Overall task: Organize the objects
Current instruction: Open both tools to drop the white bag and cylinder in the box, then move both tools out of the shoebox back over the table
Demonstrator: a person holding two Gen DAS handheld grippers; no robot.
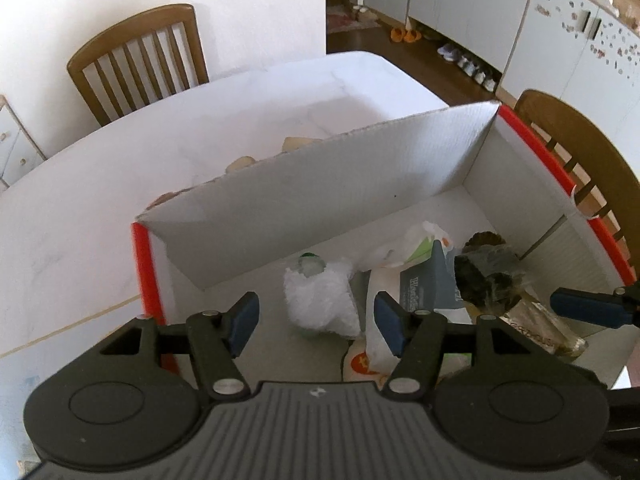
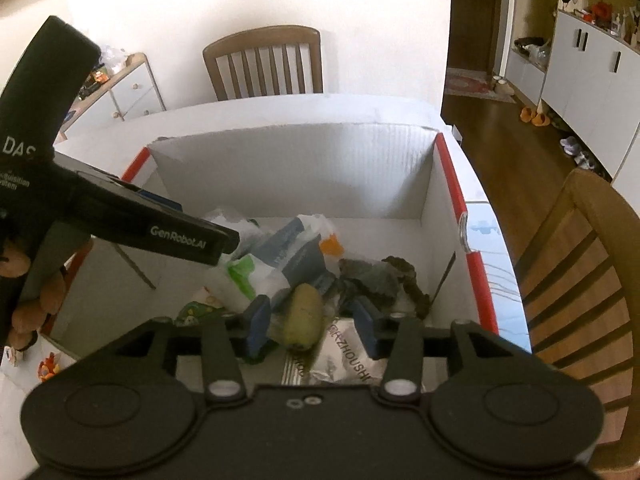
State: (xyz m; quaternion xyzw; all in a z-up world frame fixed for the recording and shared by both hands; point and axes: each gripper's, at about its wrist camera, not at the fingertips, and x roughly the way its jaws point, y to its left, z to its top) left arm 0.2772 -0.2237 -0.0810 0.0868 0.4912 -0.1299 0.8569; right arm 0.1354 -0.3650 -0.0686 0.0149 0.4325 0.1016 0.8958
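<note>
A white cardboard box with red edges (image 1: 320,184) (image 2: 296,168) stands on the white table. Inside lie a white foam-wrapped item (image 1: 320,300), a grey-blue packet (image 1: 430,280) (image 2: 296,256), a clear bag of dark dried goods (image 1: 488,272) (image 2: 380,280) and a silver pouch (image 2: 344,360). My left gripper (image 1: 314,322) is open and empty over the foam-wrapped item. My right gripper (image 2: 312,322) is open, its fingers on either side of a yellow-green oblong fruit (image 2: 304,316) without closing on it. One right finger (image 1: 588,306) shows in the left wrist view.
Small tan items (image 1: 294,144) lie on the table (image 1: 100,200) behind the box. Wooden chairs (image 1: 140,60) (image 2: 592,280) stand at the far side and at the right. The left gripper's body (image 2: 120,208) reaches over the box's left side. Small toys (image 2: 48,364) lie at the left.
</note>
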